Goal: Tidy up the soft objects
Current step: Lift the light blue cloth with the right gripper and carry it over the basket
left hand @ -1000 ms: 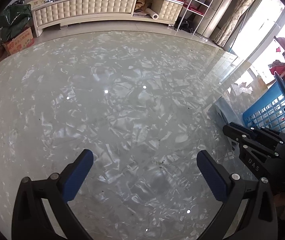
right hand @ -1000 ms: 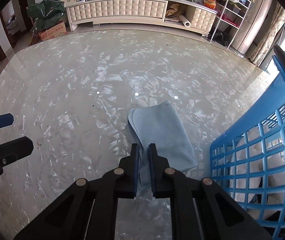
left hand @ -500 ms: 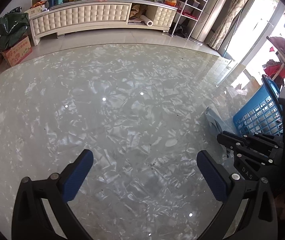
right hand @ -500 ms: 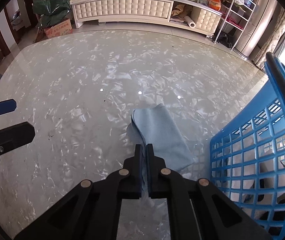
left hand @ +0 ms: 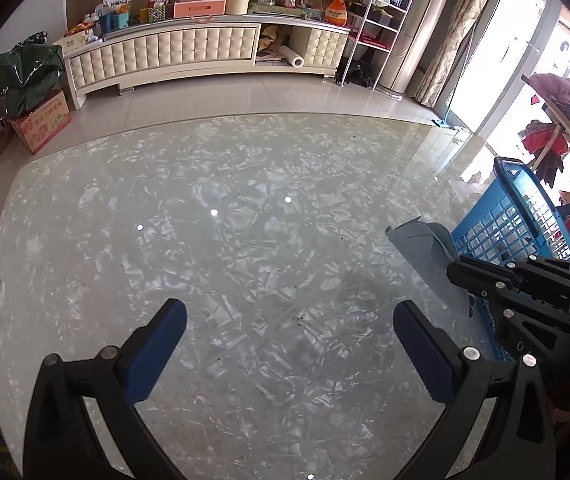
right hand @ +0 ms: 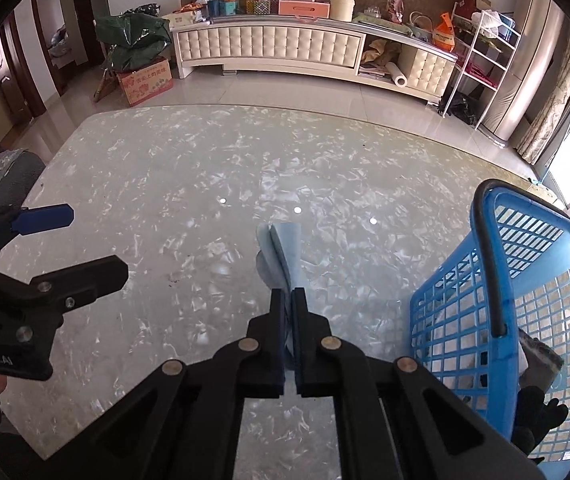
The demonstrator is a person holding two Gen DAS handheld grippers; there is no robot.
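Note:
My right gripper point(right hand: 289, 300) is shut on a folded light blue cloth point(right hand: 281, 248) and holds it lifted above the marble table point(right hand: 165, 184), edge-on to the camera. The cloth also shows in the left wrist view point(left hand: 425, 252), hanging from the right gripper point(left hand: 457, 274). A blue plastic laundry basket point(right hand: 525, 280) stands at the right, with white soft items inside. It shows in the left wrist view point(left hand: 505, 216) too. My left gripper point(left hand: 285, 332) is open and empty above the table; it shows at the left of the right wrist view point(right hand: 85, 244).
Beyond the table's far edge are a tiled floor, a long cream cabinet point(right hand: 285, 48) and a white wire rack point(right hand: 485, 52). A cardboard box point(right hand: 145, 80) and a green bag sit at the far left. A grey chair back point(right hand: 1, 176) is at the table's left.
The right gripper has lifted the blue cloth off the table, and it now hangs edge-on. Both cameras have risen and tilted up. The left gripper stays open.

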